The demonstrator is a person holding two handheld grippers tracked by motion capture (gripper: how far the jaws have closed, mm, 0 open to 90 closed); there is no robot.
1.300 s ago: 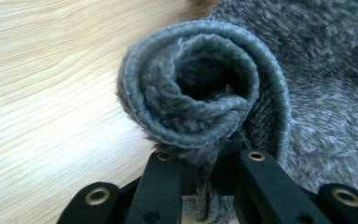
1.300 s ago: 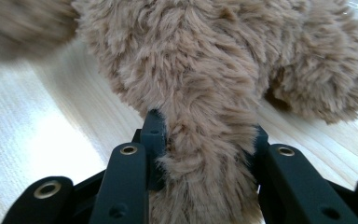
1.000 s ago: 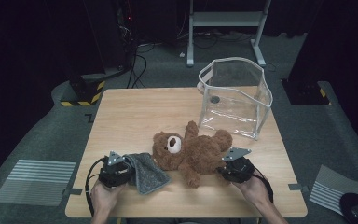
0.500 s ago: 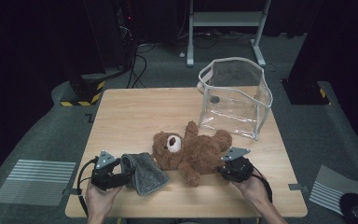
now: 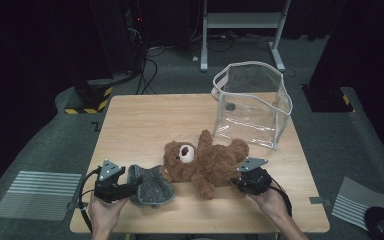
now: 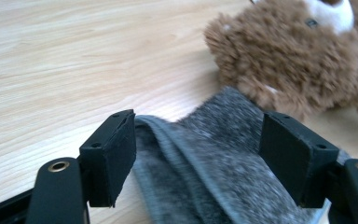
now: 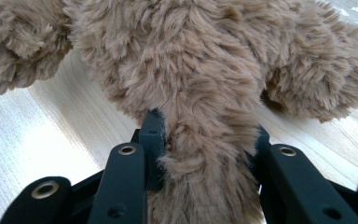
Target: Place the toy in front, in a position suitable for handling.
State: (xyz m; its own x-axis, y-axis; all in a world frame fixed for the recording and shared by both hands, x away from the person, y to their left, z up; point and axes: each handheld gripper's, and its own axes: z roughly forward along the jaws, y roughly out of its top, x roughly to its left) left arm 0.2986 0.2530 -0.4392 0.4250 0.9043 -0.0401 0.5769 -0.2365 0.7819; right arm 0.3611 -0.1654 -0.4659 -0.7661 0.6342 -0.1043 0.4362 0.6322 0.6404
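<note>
Right claw (image 7: 205, 154) clenched on teddy bear (image 5: 207, 161) limb; left claw (image 6: 198, 154) has just been opening, released, grey cloth (image 5: 150, 186) between its jaws. Bear not yet in clear bag (image 5: 252, 102), still on worktop (image 5: 145, 125).

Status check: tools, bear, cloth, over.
Left tool just opened, grey cloth loose between jaws. Right tool clamped on teddy bear limb. Clear bag behind.

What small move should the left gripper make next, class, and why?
Probably closing its fingers on the grey cloth. The left gripper has just been opening, and the cloth's folded edge lies between its fingers with gaps either side, so nothing is gripped. The right gripper already clamps a limb of the teddy bear, which lies next to the cloth.
</note>
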